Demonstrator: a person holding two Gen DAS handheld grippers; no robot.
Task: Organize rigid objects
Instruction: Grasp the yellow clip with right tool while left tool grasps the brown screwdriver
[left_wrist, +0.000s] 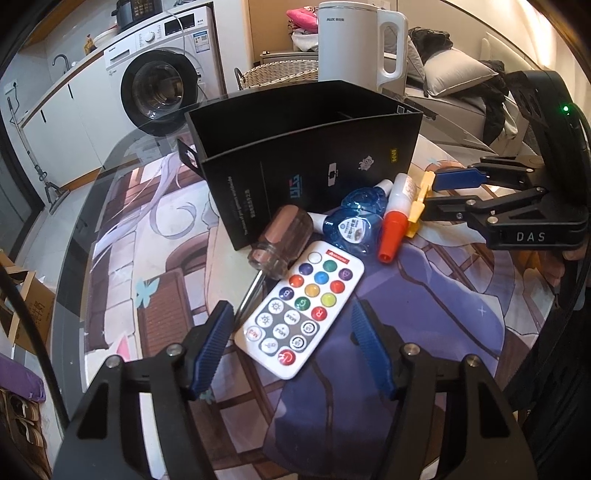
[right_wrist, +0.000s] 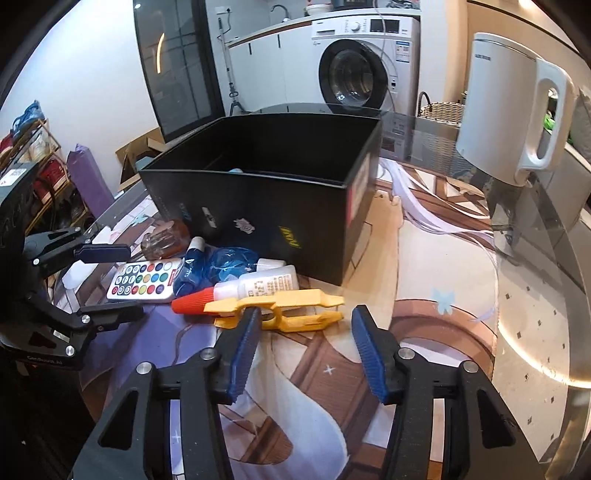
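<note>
Matt black cardboard is being shown by the box (right_wrist: 258, 206), while glossy white plastic is being displayed by the remote (left_wrist: 301, 308) and the kettle (right_wrist: 509, 122). Clear amber plastic and a bright metal shaft are being seen on the screwdriver (left_wrist: 280, 240). Ribbed blue rubber-like pads (right_wrist: 245, 350) are being carried on matt black gripper arms.

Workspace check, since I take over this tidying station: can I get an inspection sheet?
Surface: glass table over a printed mat.
Job's things: black box open; remote, screwdriver, blue bottle, glue bottle and yellow clip lie beside it.
Clutter: white kettle.
Grippers: left gripper open around the remote; right gripper open at the clip.
Cables: nothing seen.
Surroundings: washing machine, wicker basket.
</note>
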